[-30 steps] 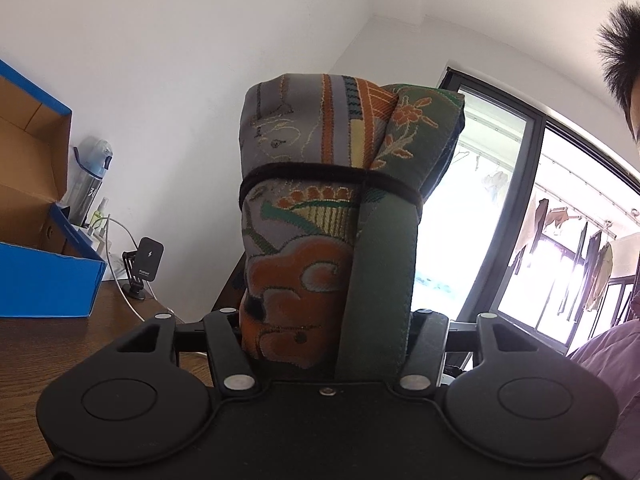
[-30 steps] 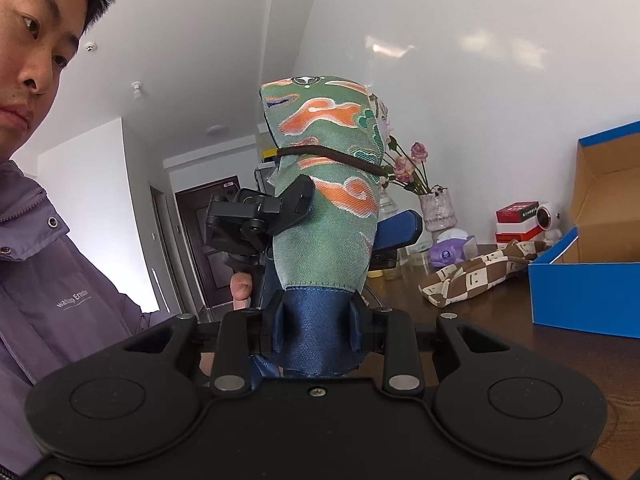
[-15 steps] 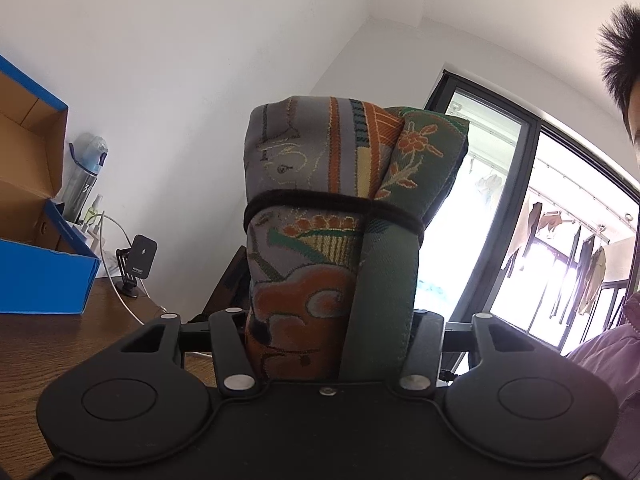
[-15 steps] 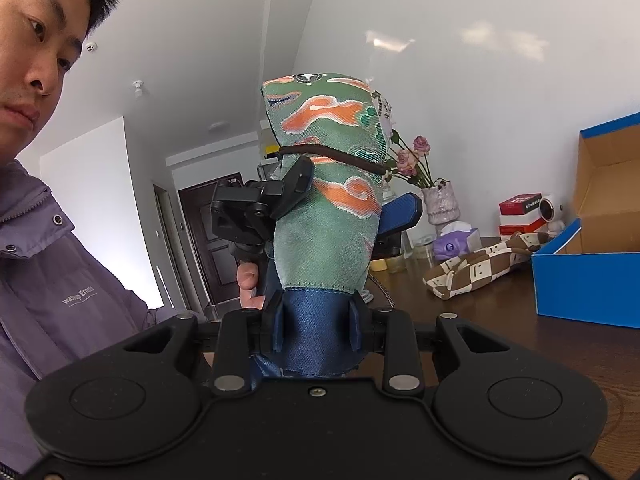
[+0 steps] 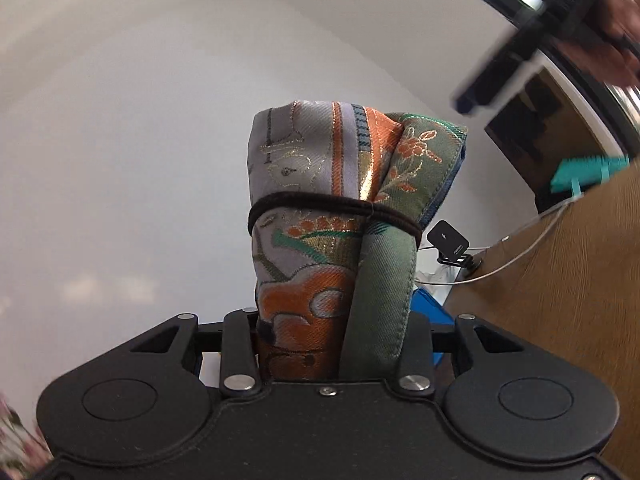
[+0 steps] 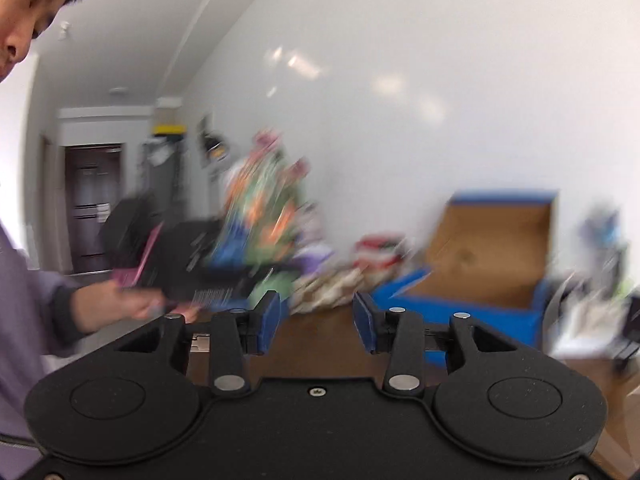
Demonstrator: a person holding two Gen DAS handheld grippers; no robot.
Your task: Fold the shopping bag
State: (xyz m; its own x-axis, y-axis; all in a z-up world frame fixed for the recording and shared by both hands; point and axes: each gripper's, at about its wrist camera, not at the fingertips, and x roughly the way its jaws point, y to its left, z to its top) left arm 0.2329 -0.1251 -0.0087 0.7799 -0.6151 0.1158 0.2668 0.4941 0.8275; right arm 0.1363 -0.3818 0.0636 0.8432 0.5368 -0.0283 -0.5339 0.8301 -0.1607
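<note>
- Left gripper (image 5: pixel 332 356), black two-finger tool: jaws clamped on base of the rolled brocade shopping bag (image 5: pixel 340 216) (grey, orange & green woven fabric). Jaws had just been closing, bag between them.
- Bag stood up from the jaws, roll held w/ a thin black elastic band (image 5: pixel 332 205) round its middle; green padded strap (image 5: pixel 382 300) ran down its right side into the jaws.
- Left view tilted: brown wooden tabletop (image 5: pixel 568 280) slanted at right edge, small black phone stand (image 5: pixel 448 242) & white cable (image 5: pixel 516 258) on it. Blurred dark tool + a hand at top right corner, not readable in detail.
- Right gripper (image 6: pixel 316 322), black w/ blue pads (image 6: pixel 270 320): jaws apart, nothing between them, only tabletop seen through the gap. Jaws had just been opening.
- Right view heavily motion-blurred. Bag showed there as a smeared green/orange shape (image 6: pixel 264 220) left of centre, above the other tool, well apart from the blue pads.
- Person's hand (image 6: pixel 132 304) w/ purple sleeve at left, gripping the left tool.
- Background right view: open blue cardboard box w/ brown inside (image 6: pixel 488 260) on table; red & white items beside it, too blurred to tell.
</note>
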